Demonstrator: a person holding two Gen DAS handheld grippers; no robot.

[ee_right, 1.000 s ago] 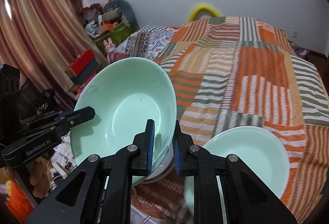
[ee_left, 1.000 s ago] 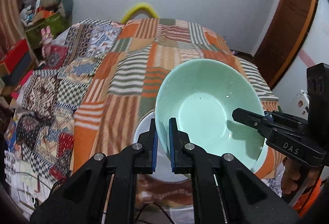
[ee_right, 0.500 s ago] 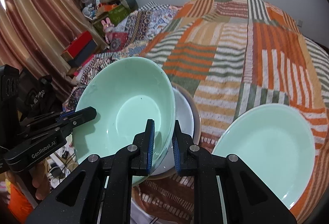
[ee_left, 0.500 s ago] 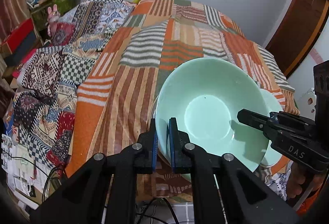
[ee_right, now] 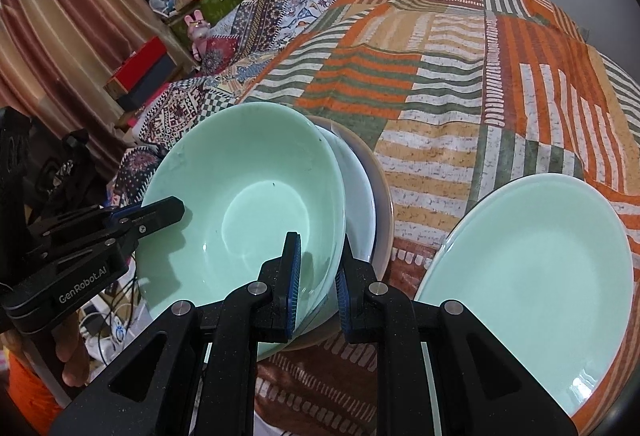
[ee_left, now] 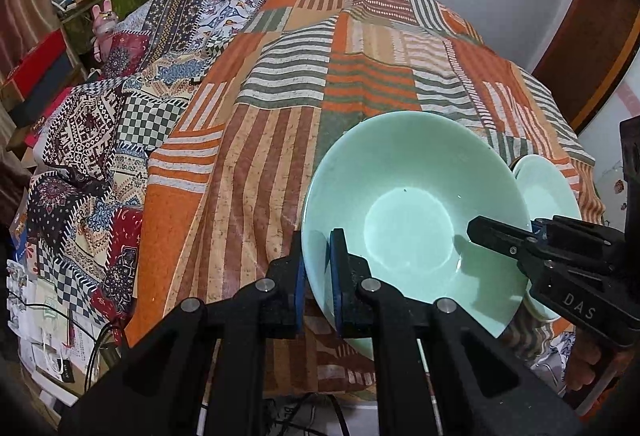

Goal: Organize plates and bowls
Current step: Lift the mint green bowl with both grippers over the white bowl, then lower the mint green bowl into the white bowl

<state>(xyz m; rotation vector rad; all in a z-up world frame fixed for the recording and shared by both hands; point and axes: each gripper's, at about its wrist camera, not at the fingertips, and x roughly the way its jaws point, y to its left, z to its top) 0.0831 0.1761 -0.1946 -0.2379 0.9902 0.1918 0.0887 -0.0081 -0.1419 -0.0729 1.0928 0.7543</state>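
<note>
Your left claw (ee_left: 316,272) and right claw (ee_right: 316,276) each clamp the green bowl's (ee_left: 408,212) rim at the bed's (ee_left: 280,108) near edge.

The mint bowl (ee_right: 244,208) is covering most of the white dish (ee_right: 360,196) and the brownish plate (ee_right: 382,204) stacked beneath it, leaving only crescents showing. In the left wrist view that stack is vanishing entirely behind the bowl. The green plate (ee_left: 548,196) is peeking out as a sliver there. The right gripper (ee_left: 476,230) is hiding the bowl's rim where it grips.
</note>
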